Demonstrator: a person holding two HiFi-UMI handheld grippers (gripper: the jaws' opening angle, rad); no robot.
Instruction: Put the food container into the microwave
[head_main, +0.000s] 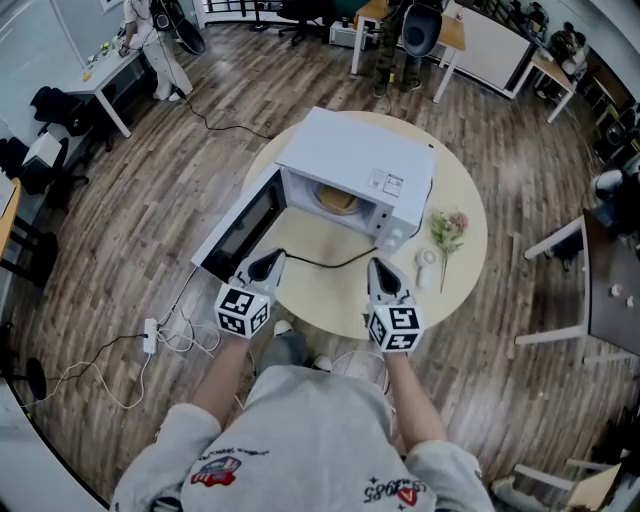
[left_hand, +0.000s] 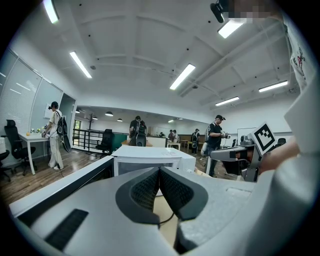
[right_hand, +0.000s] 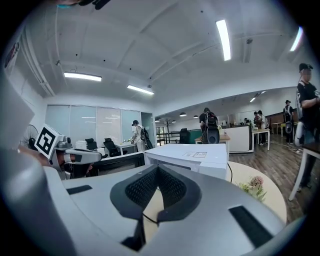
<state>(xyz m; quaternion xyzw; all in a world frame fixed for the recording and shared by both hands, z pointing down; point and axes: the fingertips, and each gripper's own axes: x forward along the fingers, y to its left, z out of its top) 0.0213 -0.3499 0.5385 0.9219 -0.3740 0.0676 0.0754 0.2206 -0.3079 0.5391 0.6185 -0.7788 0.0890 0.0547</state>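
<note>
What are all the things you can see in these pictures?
Table: one, cream, round, middle of the wooden floor.
Microwave: one, white, on the table, door swung open.
Food container: one, yellowish, inside the microwave.
Cable: one, black, across the table in front of the microwave.
Flower: one sprig, pink and green, on the table beside the microwave.
Small object: one, white, next to the flower; cannot tell what it is.
Power strip: one, white, on the floor.
Left gripper: one, grey, jaws together, empty.
Right gripper: one, grey, jaws together, empty.
</note>
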